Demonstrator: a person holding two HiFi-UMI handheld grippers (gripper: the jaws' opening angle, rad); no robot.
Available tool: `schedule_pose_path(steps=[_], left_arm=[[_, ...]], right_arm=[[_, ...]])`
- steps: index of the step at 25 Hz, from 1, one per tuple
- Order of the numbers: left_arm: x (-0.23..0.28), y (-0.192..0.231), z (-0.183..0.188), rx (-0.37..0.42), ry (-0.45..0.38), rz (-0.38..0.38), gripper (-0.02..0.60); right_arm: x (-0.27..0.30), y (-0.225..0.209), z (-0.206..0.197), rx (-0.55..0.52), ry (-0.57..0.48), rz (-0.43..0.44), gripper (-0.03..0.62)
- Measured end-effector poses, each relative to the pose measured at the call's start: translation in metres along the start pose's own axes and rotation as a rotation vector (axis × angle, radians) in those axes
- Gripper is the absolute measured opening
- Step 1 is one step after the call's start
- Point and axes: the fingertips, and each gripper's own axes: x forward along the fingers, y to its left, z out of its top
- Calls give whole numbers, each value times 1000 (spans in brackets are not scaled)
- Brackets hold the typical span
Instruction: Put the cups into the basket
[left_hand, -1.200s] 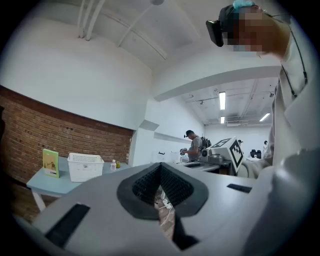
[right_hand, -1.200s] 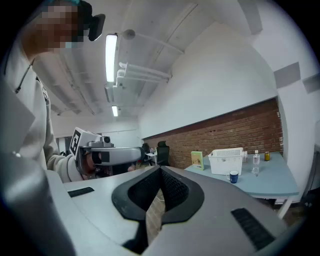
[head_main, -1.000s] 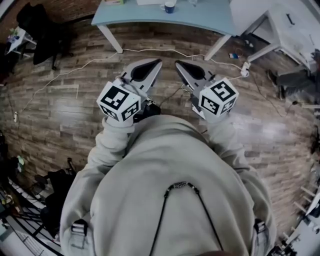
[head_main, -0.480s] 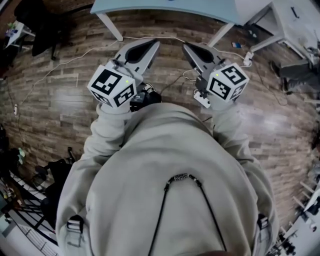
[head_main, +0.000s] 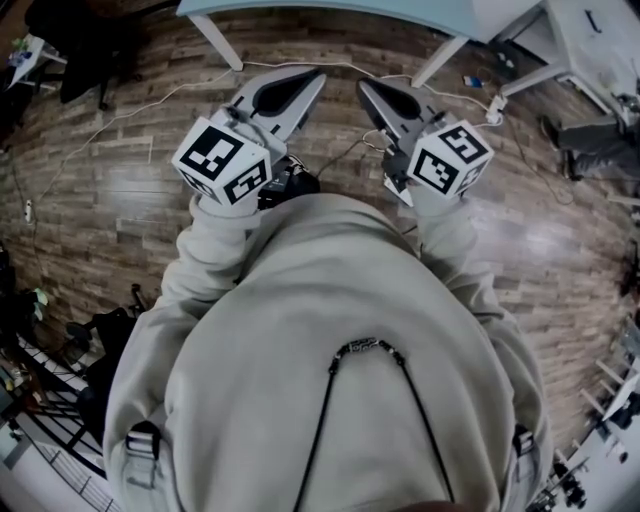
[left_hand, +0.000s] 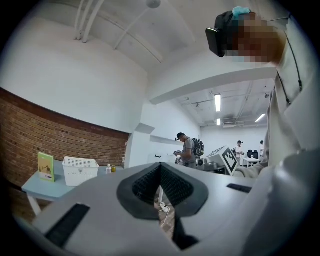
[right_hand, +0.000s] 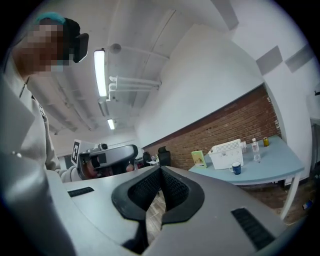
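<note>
With left claw (left_hand: 160, 169) and right claw (right_hand: 160, 171) both pinched together and empty, I see the cup (right_hand: 236, 168) well apart at mid-right, just beside the basket (right_hand: 226, 154).

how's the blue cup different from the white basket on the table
The basket is white; the cup is dark blue. The basket is large and boxy with latticed walls, while the cup is small and round. The cup stands outside the basket, just beside it. Both sit upright on the light blue table.
</note>
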Motion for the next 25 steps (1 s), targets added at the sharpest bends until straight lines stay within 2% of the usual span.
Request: schedule_pose_path(steps=[5, 10, 14, 21, 25], left_arm=[[17, 0, 1, 10, 24, -25, -3], [21, -8, 9, 15, 43, -99, -3], [32, -10, 13, 5, 25, -129, -3], [42, 25, 0, -38, -10, -151, -3], [45, 69, -8, -47, 30, -186, -3]], right_arm=[[1, -1, -4, 20, -15, 6, 12], [6, -5, -4, 31, -17, -28, 12], [-4, -13, 4, 24, -16, -59, 12], [12, -33, -1, 17, 18, -92, 12], [45, -50, 5, -10, 42, -89, 12]])
